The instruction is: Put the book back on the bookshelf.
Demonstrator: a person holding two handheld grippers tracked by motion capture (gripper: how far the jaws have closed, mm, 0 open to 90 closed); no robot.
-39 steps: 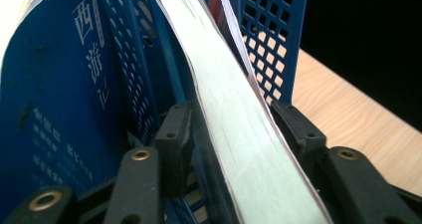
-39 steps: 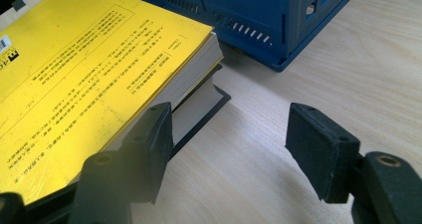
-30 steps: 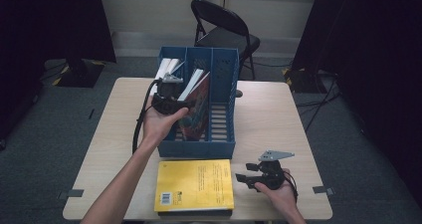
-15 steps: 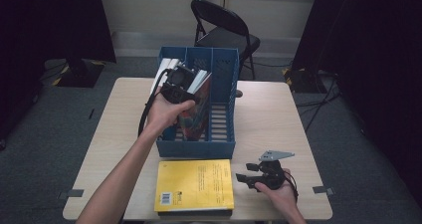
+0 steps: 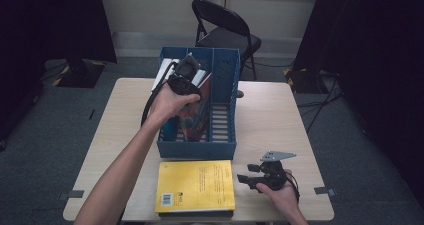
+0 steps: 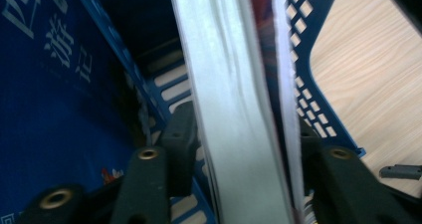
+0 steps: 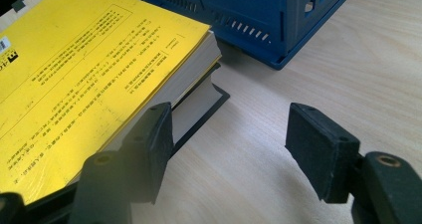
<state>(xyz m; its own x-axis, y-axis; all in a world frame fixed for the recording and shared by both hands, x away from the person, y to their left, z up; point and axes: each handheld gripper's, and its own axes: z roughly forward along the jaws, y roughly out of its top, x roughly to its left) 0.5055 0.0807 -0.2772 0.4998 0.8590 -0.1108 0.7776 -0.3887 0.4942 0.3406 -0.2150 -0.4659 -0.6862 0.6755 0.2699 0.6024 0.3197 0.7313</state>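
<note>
Pale wood table [image 5: 280,115], grey carpet [image 5: 60,130], folding chair [image 5: 225,27]

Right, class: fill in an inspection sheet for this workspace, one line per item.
Surface: pale wooden table, bare at the right.
Job's things: blue file rack holding books; yellow book lying flat on a dark one.
Clutter: nothing seen.
Grippers: left hand-held gripper shut on a book in the rack; right hand-held gripper open beside the yellow book.
Cables: black cable looping from the left gripper.
Surroundings: folding chair, black curtains, grey carpet.
</note>
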